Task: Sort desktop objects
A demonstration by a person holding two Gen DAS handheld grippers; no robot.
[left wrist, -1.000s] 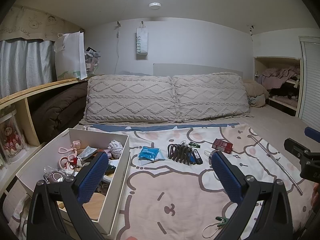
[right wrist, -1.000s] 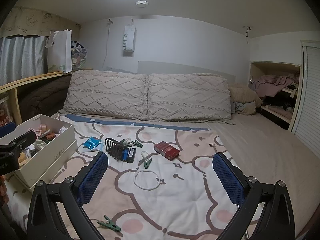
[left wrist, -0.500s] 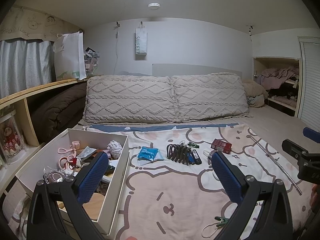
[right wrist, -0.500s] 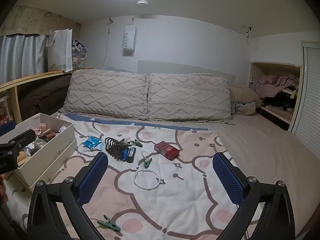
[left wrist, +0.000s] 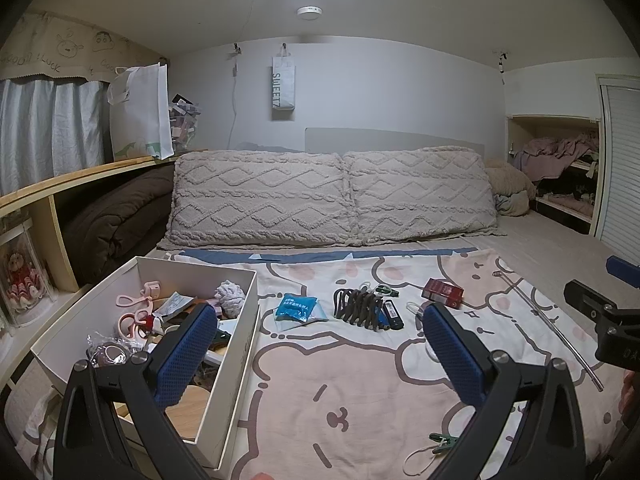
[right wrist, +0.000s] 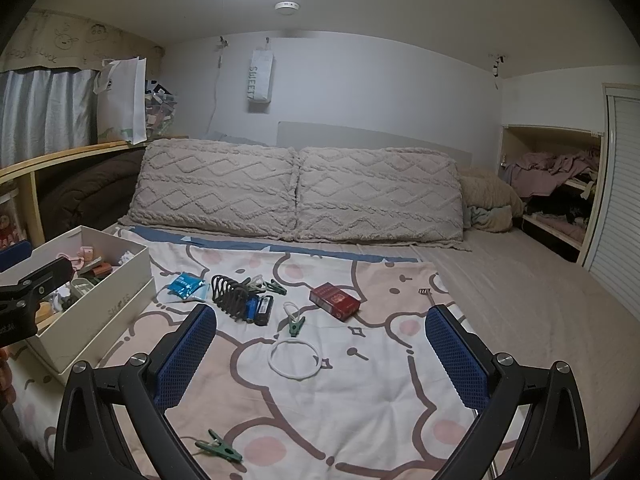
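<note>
Right now I have both tools held above the bed with nothing in them. My left gripper has its blue pads spread wide at the bottom of its frame, and my right gripper is spread just as wide.

Lower left in the left wrist view sits the white box, full of pink scissors and other small bits. To its right on the cartoon-print blanket lie a blue packet, a black coiled rack and a red box, near one another in mid-frame.

Centre of the right wrist view, a white ring lies flat between my pads, with a green clip just above it. Another green clip rests near the bottom edge. Two knitted pillows span the middle of the frame.
</note>
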